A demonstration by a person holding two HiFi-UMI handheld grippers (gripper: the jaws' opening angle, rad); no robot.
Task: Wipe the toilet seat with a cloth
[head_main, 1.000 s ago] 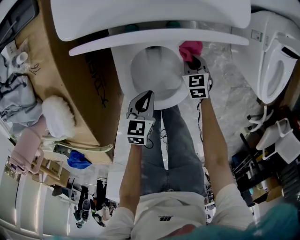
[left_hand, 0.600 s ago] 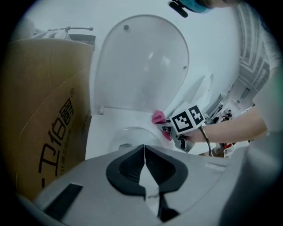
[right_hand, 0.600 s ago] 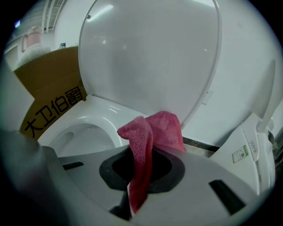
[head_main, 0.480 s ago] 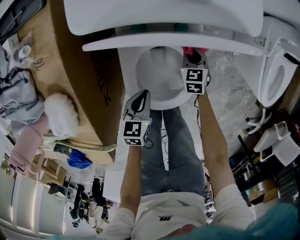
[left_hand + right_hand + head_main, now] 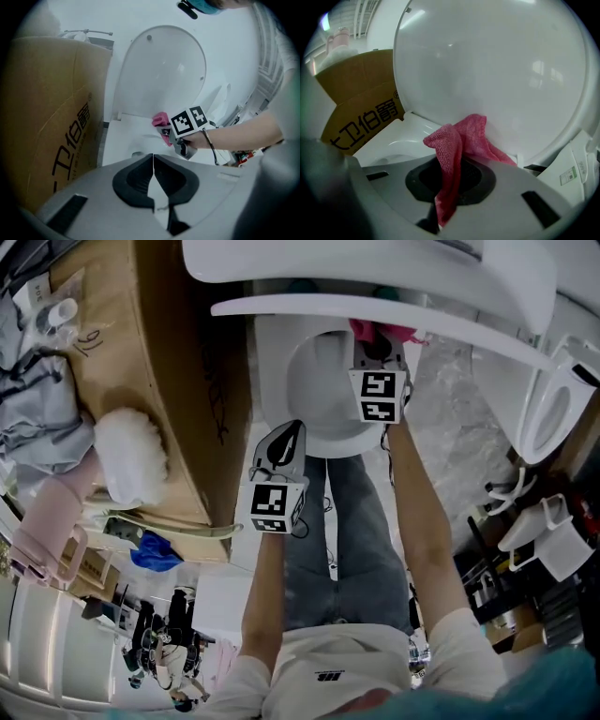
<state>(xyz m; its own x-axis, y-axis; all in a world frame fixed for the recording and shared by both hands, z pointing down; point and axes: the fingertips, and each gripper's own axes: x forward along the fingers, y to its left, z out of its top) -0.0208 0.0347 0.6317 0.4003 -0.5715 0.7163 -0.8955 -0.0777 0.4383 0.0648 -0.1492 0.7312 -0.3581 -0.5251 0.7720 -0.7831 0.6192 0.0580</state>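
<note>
Right gripper [image 5: 377, 351] clamps the pink cloth [image 5: 461, 140] at the rear of the toilet seat [image 5: 272, 381]; left gripper [image 5: 153, 176], jaws together, empty.

Left gripper [image 5: 153, 164] jaws closed, empty, right gripper [image 5: 165, 132] holding pink cloth [image 5: 160, 120], seemingly against toilet seat [image 5: 123, 133]

Head view: from above, facing steeply down past person's forearms [image 5: 267, 587]; toilet bowl [image 5: 323, 395] at frame top, cardboard box [image 5: 159, 381] at left; middle distance. Left gripper view: low, just short of bowl's front, facing along own jaws toward raised lid [image 5: 161, 70] — box at left, right gripper [image 5: 165, 134] ahead. Right gripper view: close at bowl's rear rim, tilted up at lid, which fills frame; pink cloth [image 5: 457, 154] right before lens; box at left edge. All three share bowl, lid, box.
</note>
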